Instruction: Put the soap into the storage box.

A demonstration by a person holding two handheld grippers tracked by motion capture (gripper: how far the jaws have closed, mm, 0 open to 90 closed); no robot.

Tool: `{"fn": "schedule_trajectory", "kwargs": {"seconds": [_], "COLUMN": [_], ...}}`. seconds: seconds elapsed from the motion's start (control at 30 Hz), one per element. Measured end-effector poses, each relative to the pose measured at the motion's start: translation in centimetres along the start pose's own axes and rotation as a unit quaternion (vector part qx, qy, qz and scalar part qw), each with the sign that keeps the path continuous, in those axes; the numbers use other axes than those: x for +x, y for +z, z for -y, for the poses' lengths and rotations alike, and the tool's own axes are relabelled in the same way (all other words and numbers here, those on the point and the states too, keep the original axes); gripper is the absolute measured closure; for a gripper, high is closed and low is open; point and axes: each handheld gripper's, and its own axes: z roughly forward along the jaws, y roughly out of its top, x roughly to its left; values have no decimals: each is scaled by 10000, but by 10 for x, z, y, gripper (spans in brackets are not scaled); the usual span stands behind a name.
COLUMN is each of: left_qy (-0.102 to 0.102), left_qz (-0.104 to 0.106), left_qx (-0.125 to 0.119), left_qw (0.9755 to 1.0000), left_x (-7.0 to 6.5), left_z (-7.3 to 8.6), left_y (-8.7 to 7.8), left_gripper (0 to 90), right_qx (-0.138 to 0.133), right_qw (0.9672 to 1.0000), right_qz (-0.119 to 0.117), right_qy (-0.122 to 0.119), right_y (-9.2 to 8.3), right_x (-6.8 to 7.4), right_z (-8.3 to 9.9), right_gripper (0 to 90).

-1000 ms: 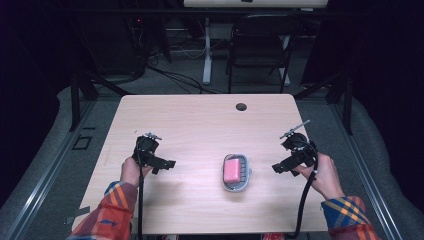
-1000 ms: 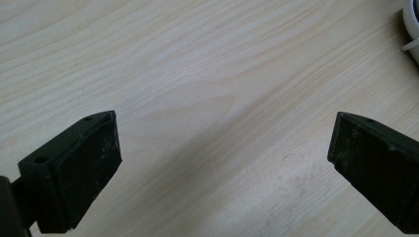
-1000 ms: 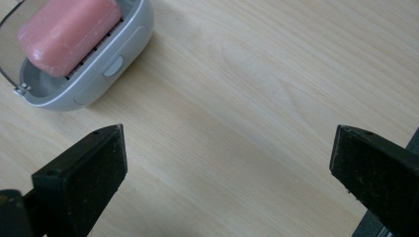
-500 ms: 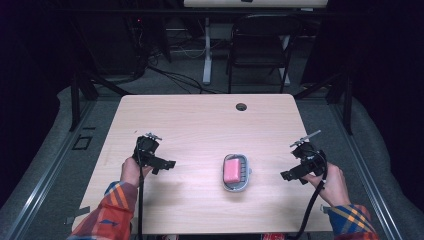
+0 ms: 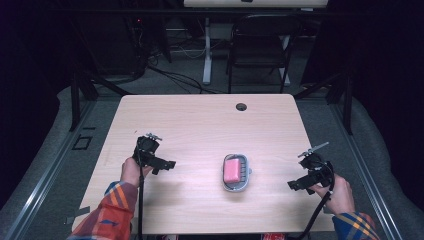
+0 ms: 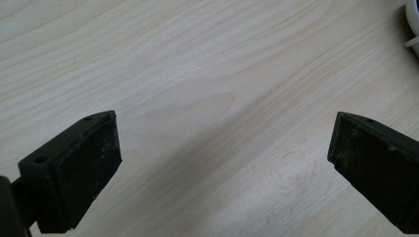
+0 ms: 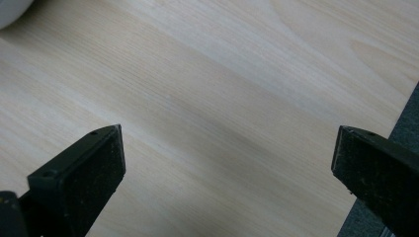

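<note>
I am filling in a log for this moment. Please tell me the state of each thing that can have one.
left gripper: open, holding nothing, above bare table
right gripper: open, holding nothing, near the table's right edge
pink soap: lying in the soap dish
soap dish: flat on the table, untouched

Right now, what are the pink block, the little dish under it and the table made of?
The pink block looks like a bar of soap: matte, smooth, rounded corners. The soap dish seems to be grey plastic, with a thin moulded rim and ridges beside the bar, though metal can't be ruled out. The table looks like pale wood or wood-look laminate, with grain lines and a soft sheen.
</note>
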Motion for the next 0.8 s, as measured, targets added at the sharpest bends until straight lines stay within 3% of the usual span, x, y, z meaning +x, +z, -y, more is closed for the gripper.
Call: {"fn": "schedule_trajectory", "kwargs": {"seconds": [0.23,0.37,0.6,0.8], "left_qy": [-17,39,39,56], "left_qz": [6,12,-8,4], "left_qx": [7,26,21,33], "left_qw": [10000,10000,10000,10000], "left_x": [0,-1,-2,-2], "left_z": [0,0,0,-1], "left_y": [0,1,1,2], "left_gripper": [0,0,0,0], "right_qx": [-128,-61,387,442], "right_qw": [9998,9995,9990,9989], "right_qz": [10,-29,42,106], "right_qy": [164,305,207,78], "right_y": [4,12,26,28], "right_x": [-6,-11,-16,-18], "right_z": [17,27,33,32], "right_gripper": [0,0,0,0]}}
